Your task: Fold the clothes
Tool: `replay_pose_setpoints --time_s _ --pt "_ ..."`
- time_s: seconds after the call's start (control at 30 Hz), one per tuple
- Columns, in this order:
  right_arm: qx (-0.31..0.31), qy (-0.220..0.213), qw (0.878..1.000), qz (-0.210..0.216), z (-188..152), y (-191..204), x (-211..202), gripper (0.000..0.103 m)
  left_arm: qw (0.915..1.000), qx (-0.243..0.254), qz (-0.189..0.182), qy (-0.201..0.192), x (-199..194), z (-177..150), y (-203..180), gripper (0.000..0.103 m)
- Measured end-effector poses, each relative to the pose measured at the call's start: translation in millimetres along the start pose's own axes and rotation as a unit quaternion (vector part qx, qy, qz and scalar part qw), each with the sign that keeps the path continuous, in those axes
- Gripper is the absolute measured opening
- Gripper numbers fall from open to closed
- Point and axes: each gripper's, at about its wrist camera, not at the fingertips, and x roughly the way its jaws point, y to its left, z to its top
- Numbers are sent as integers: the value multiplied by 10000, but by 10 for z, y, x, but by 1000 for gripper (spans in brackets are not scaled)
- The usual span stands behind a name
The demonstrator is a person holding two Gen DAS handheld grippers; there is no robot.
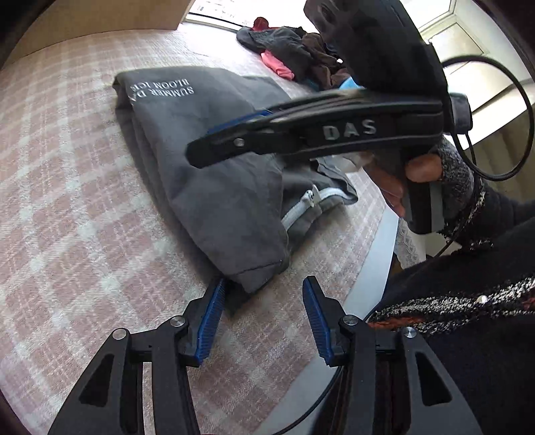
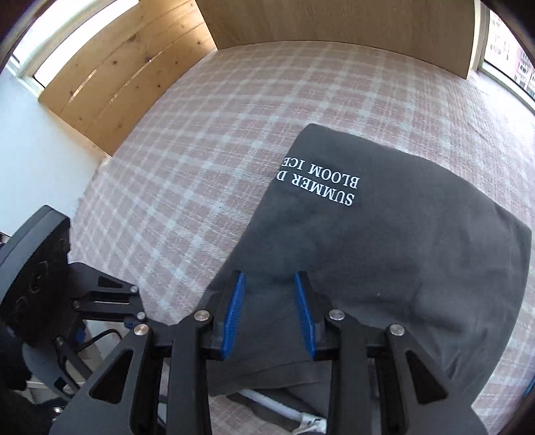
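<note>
Left wrist view, left gripper (image 1: 264,284) released just before folded grey zip hoodie (image 1: 214,160) on pink plaid blanket (image 1: 67,200), right gripper (image 2: 269,276) released over it, clothes pile (image 1: 294,57) beyond, print partly hidden.

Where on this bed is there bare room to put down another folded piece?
The checked blanket lies bare between the grey garment and the wooden headboard, and on the left of the garment. It is crowded at the far corner by the window, where the clothes pile sits.
</note>
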Motion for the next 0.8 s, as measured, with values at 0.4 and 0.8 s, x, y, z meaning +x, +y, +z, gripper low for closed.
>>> replay_pose_setpoints --time_s 0.4,0.8 --pt "1302 334 9894 545 -869 -721 -530 31 9985 261 478 -110 137 387 153 52" --pt "1244 -941 9875 -227 136 -1869 -703 31 9913 94 1008 -836 282 1601 469 52"
